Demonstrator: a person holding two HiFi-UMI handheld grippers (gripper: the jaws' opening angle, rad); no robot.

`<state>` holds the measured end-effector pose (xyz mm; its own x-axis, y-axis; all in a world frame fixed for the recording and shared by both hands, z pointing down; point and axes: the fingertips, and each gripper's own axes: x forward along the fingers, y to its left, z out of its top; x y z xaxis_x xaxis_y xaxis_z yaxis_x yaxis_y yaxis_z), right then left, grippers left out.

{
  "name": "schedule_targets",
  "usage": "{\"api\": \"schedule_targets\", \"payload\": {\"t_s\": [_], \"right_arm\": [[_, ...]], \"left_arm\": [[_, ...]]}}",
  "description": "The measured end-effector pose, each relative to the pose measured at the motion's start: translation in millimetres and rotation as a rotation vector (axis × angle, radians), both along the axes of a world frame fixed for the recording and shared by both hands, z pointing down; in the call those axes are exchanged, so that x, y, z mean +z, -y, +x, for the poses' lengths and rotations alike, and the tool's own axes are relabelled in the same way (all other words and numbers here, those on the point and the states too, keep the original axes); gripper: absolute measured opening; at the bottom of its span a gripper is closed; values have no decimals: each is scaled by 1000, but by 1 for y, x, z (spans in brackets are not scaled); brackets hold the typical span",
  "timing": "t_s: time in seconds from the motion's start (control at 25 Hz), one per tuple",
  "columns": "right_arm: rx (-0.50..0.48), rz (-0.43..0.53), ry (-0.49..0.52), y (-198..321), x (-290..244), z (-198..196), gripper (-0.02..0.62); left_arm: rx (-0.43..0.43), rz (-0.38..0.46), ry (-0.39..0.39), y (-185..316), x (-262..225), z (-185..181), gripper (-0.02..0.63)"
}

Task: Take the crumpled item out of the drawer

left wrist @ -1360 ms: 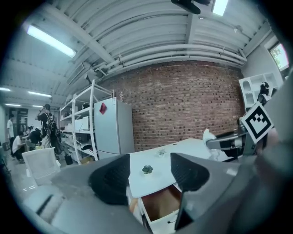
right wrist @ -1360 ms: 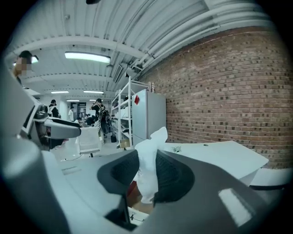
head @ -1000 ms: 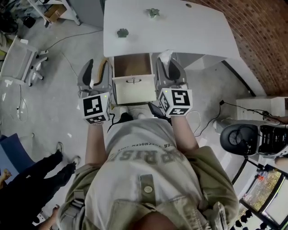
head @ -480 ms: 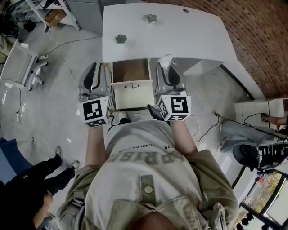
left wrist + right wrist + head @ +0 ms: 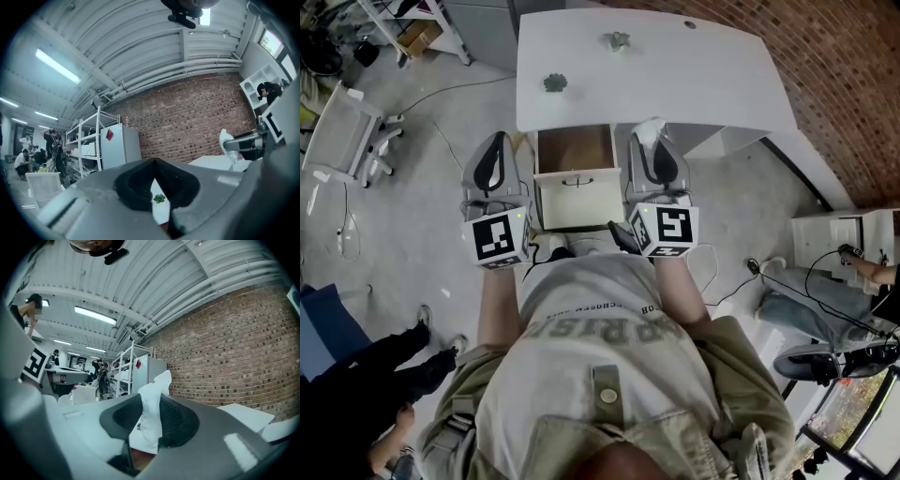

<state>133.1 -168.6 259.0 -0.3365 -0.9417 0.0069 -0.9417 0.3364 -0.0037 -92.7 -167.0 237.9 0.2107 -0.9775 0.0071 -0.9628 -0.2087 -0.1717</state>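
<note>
At 9 o'clock of the open drawer (image 5: 577,192), the left gripper (image 5: 495,155) has its jaws closed together on nothing. At 3 o'clock of it, the right gripper (image 5: 654,150) has its jaws clamped on the crumpled white item (image 5: 151,416), which is outside the drawer by the bench's (image 5: 694,75) front edge. Farther off, toward 12 o'clock, a small green object (image 5: 554,83) sits on the bench.

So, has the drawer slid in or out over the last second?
No. The drawer sticks out just as far from the front edge of the white desk.
</note>
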Motion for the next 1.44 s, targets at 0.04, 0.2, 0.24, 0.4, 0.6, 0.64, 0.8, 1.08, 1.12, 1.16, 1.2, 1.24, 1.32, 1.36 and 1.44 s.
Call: {"api": "schedule_targets", "payload": {"t_s": [0.04, 0.2, 0.24, 0.4, 0.6, 0.64, 0.8, 1.08, 1.12, 1.16, 1.2, 1.24, 1.32, 1.36, 1.44], "right_arm": [[2, 2, 2, 0, -1, 0, 106], [14, 7, 12, 1, -3, 1, 106], [16, 8, 14, 1, -4, 2, 106], [16, 16, 16, 1, -5, 1, 106], [14, 12, -2, -1, -3, 0, 94], [14, 12, -2, -1, -3, 0, 94], [19, 9, -3, 2, -4, 3, 94], [28, 20, -8, 2, -4, 6, 94], [28, 22, -9, 2, -5, 6, 94], [27, 24, -12, 2, -5, 6, 94], [26, 26, -15, 2, -6, 6, 94], [24, 28, -19, 2, -7, 5, 94], [22, 32, -24, 3, -9, 3, 94], [20, 33, -25, 3, -9, 3, 94], [18, 34, -26, 4, -9, 2, 94]], "left_arm": [[1, 1, 1, 0, -1, 0, 8], [8, -1, 5, 2, -2, 0, 8], [10, -2, 6, 2, -2, 0, 8], [12, -2, 9, 3, -2, -1, 8], [11, 0, 9, 2, -3, -3, 8], [10, -1, 9, 2, -3, -3, 8], [10, -4, 8, 4, -2, -5, 8], [6, -2, 9, 4, -2, -8, 8], [7, -2, 8, 4, -2, -7, 8], [7, -3, 8, 4, -1, -7, 8], [8, -4, 8, 4, -2, -7, 8], [8, -5, 7, 5, -2, -7, 8], [8, -5, 7, 6, -2, -8, 8], [7, -6, 7, 6, -2, -8, 8], [4, -9, 6, 7, -1, -9, 8]]}}
